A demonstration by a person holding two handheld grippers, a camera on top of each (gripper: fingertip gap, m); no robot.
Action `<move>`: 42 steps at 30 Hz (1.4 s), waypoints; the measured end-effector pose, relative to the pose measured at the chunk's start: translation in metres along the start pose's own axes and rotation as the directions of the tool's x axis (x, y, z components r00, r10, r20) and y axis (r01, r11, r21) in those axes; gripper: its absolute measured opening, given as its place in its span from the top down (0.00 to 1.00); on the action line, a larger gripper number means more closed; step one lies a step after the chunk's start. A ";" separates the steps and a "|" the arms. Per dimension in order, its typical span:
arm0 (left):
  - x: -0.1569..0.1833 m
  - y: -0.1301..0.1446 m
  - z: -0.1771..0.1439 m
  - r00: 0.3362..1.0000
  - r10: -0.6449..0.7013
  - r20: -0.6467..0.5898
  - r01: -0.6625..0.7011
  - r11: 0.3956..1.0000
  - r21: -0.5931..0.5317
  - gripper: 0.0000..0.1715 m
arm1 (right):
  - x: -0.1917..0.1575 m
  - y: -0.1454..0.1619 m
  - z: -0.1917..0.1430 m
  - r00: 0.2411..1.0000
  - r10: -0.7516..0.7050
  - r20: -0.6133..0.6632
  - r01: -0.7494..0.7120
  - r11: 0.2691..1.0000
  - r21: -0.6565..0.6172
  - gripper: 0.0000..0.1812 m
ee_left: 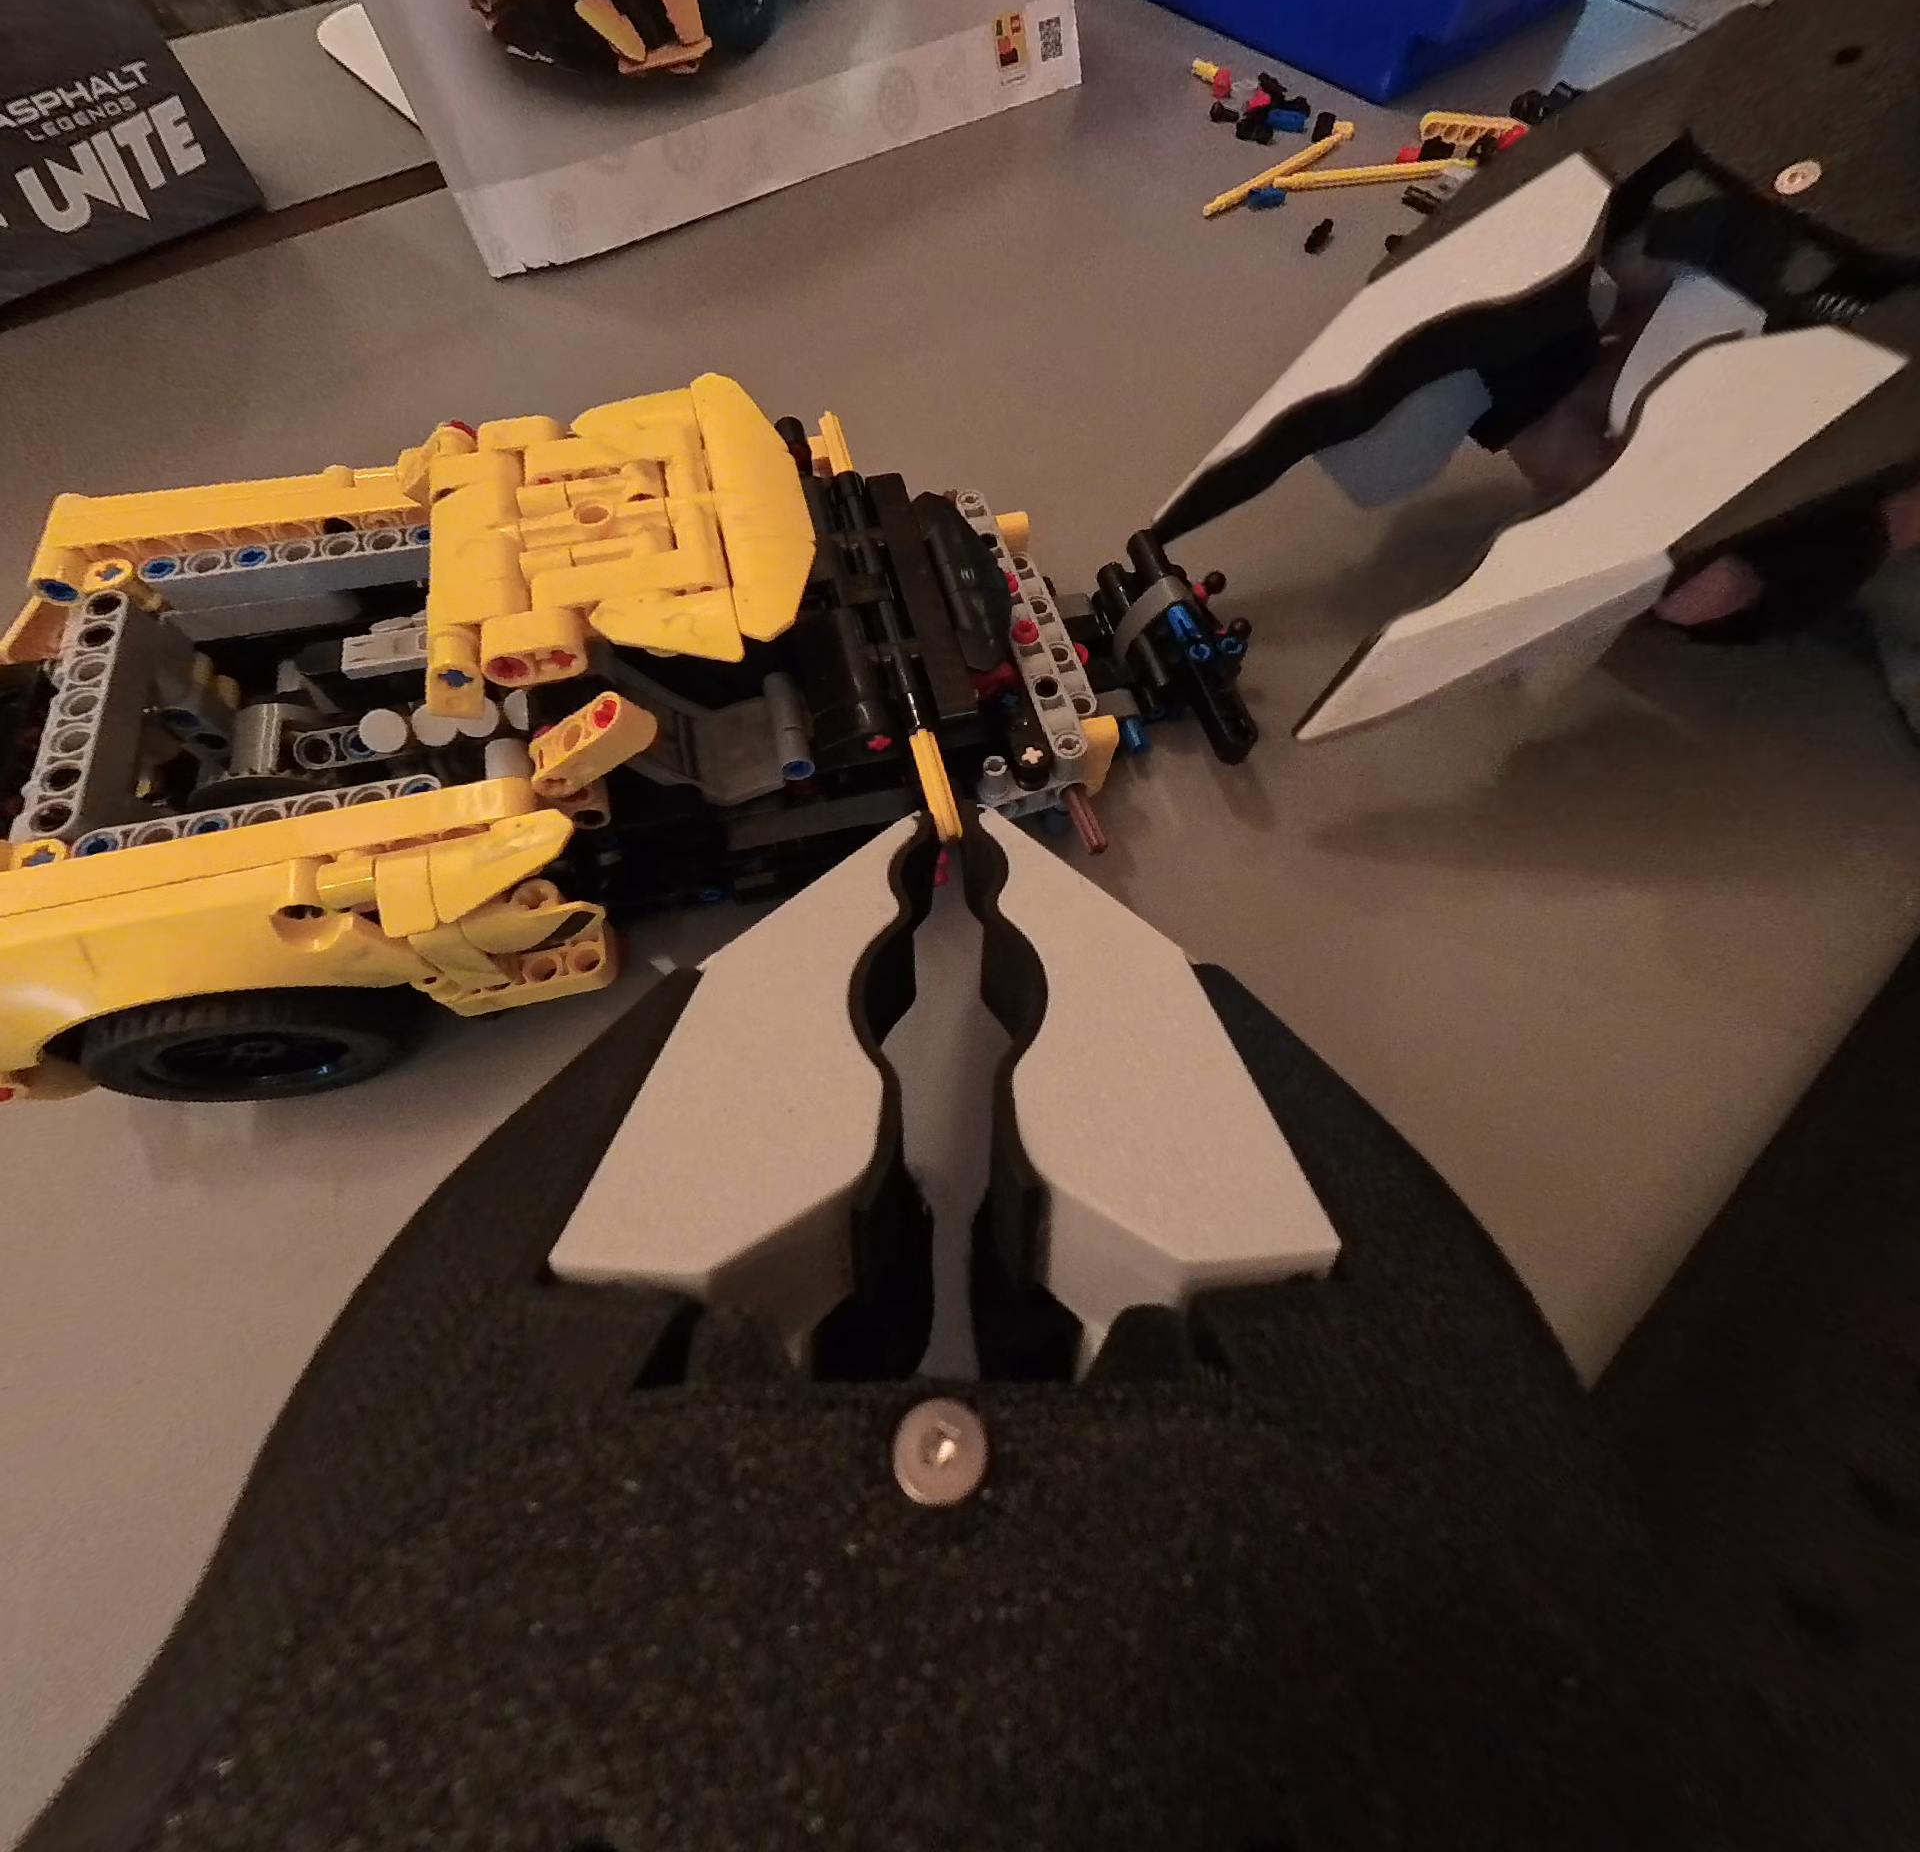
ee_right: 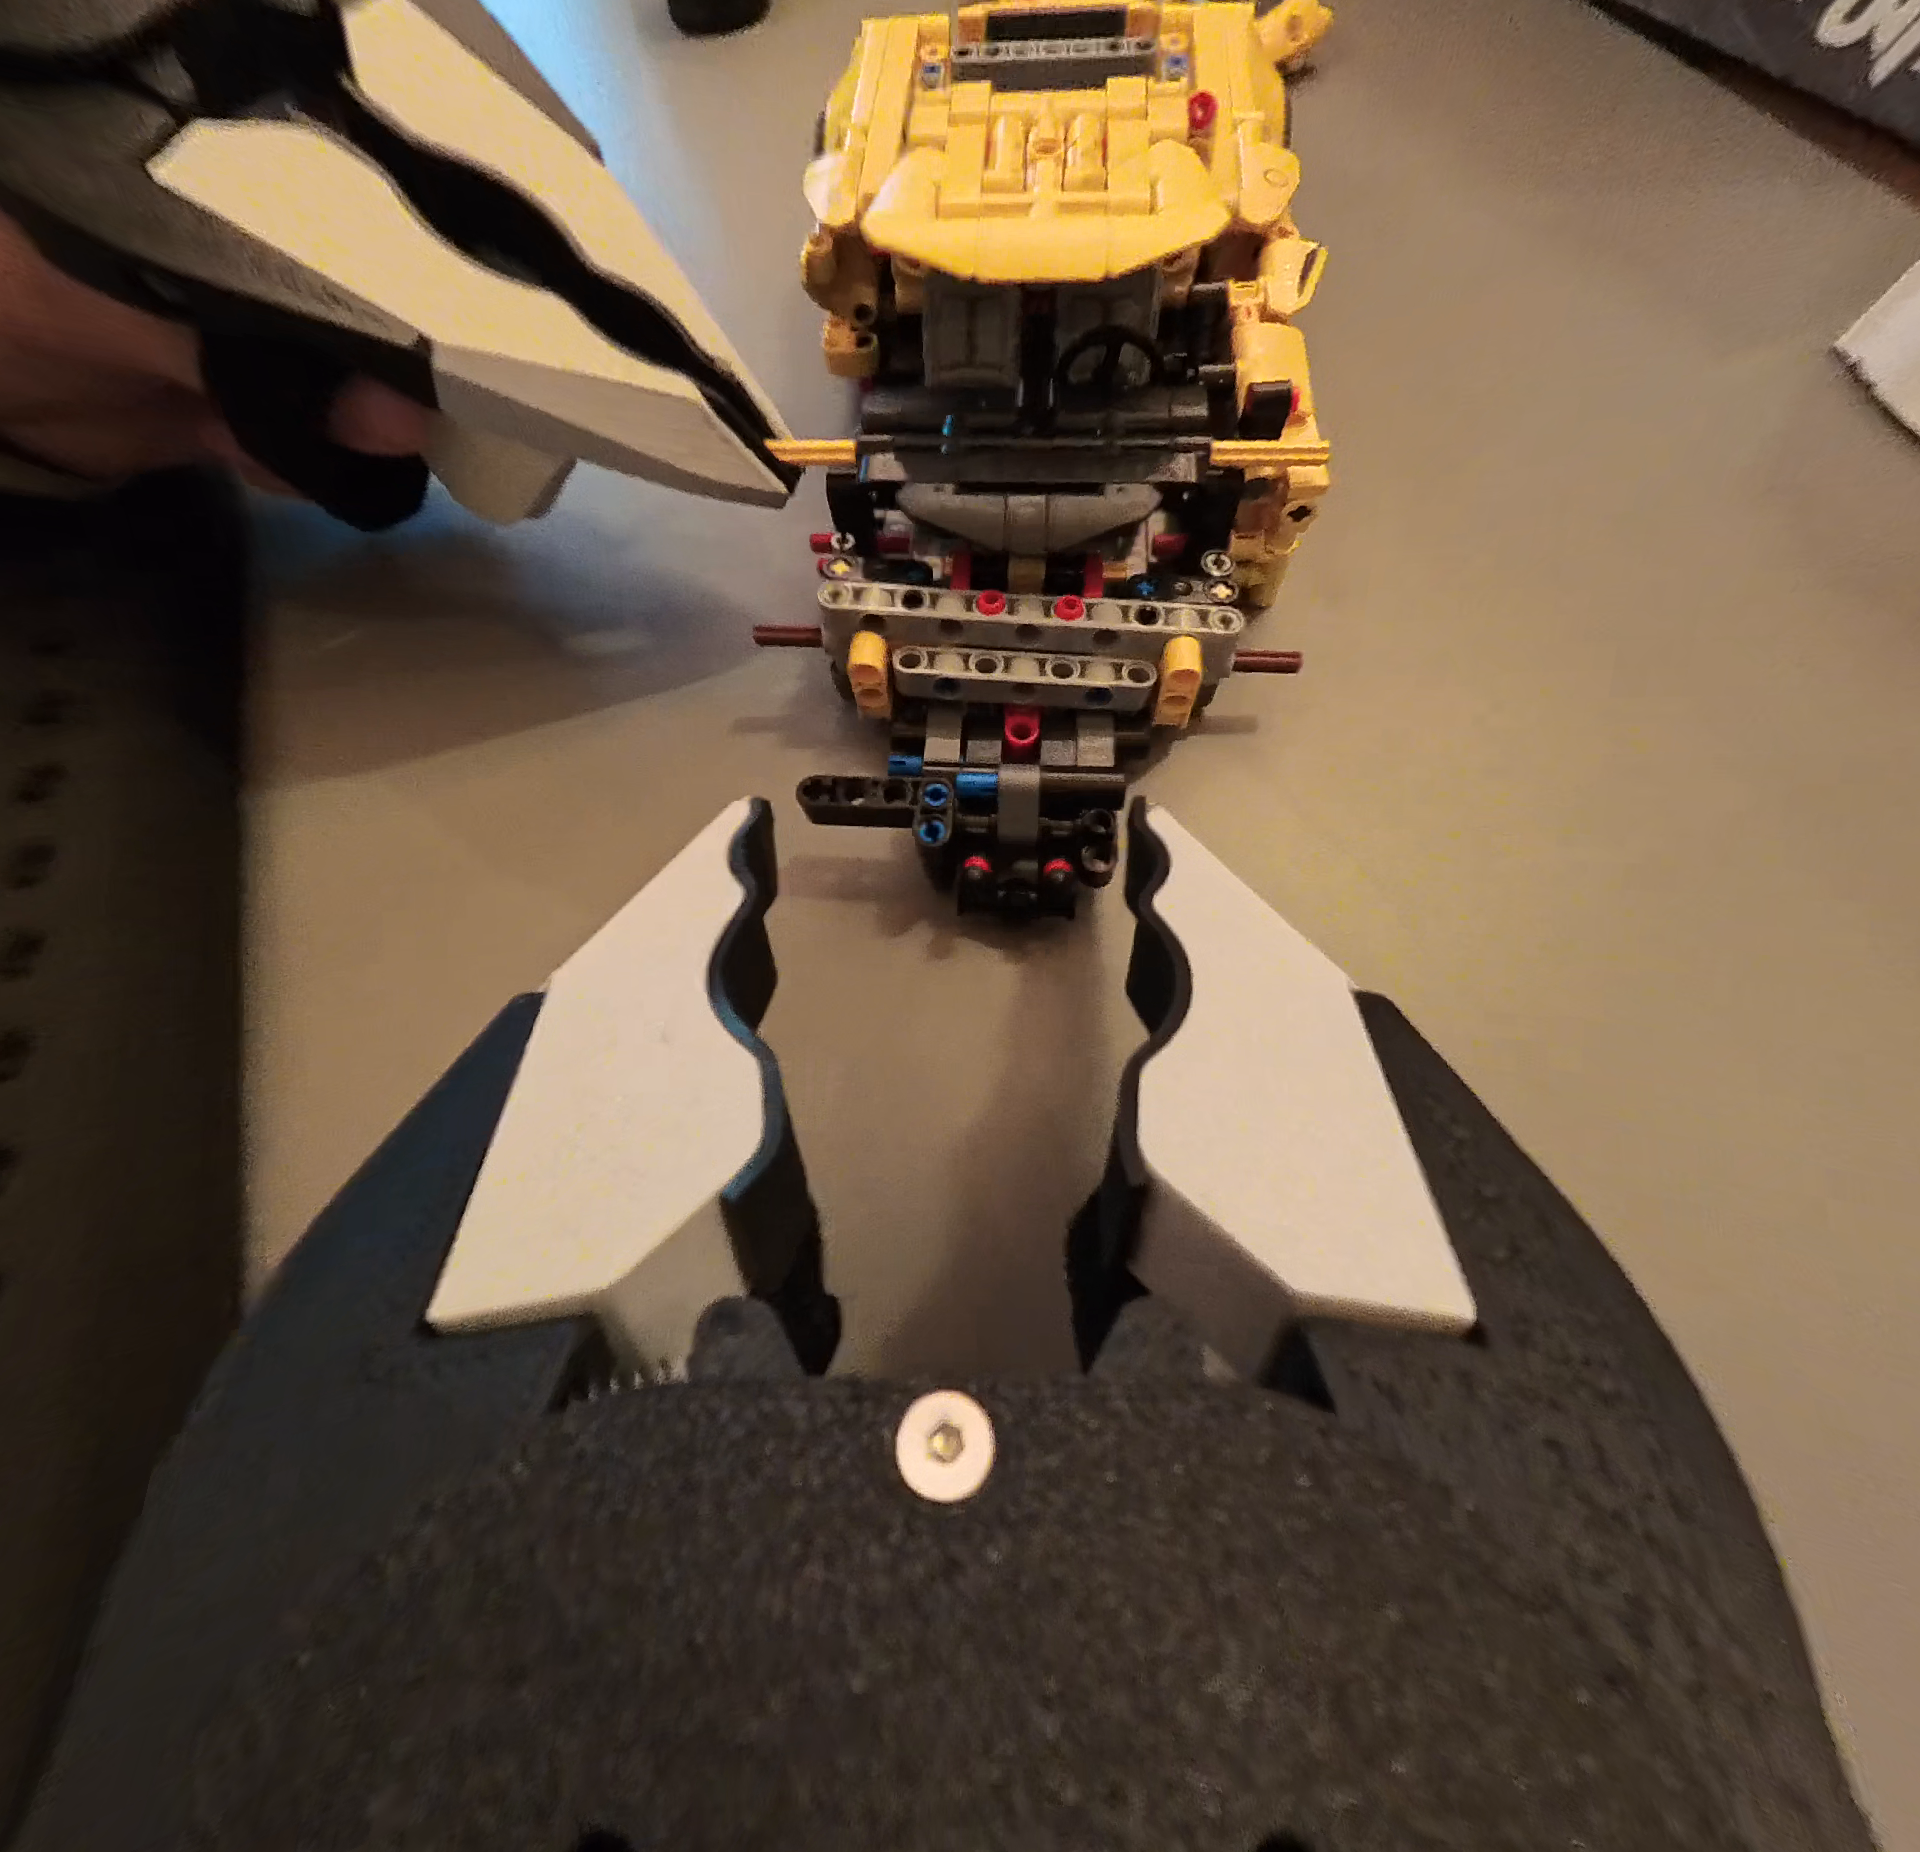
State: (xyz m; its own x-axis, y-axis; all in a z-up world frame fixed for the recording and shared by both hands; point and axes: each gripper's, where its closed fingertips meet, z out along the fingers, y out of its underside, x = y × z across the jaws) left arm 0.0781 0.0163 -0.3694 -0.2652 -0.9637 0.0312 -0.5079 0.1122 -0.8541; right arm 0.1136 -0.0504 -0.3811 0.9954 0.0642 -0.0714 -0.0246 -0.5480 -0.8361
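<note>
Left wrist view: we pinch the yellow axle (ee_left: 940, 800) at 12 o'clock with the left gripper (ee_left: 948, 834), steadying the car (ee_left: 416, 680); right gripper (ee_right: 948, 826) released, straddling the black nose assembly (ee_right: 1013, 836).

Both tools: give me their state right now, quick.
Left tool: closed on the yellow axle sticking out of the yellow brick-built car.
Right tool: open, holding nothing, at the car's black front assembly.
</note>
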 end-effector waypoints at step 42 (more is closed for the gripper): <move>0.059 0.039 -0.065 0.907 0.271 -0.322 -0.293 0.956 -0.018 0.86 | -0.088 -0.013 0.014 0.748 -0.398 0.532 0.437 0.897 0.057 0.93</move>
State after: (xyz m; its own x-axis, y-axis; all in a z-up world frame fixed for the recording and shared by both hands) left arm -0.0107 -0.0200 -0.3671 -0.6427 -0.7653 -0.0362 -0.4227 0.3936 -0.8163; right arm 0.0246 -0.0368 -0.3716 0.7046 0.7096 -0.0097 0.4079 -0.4162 -0.8126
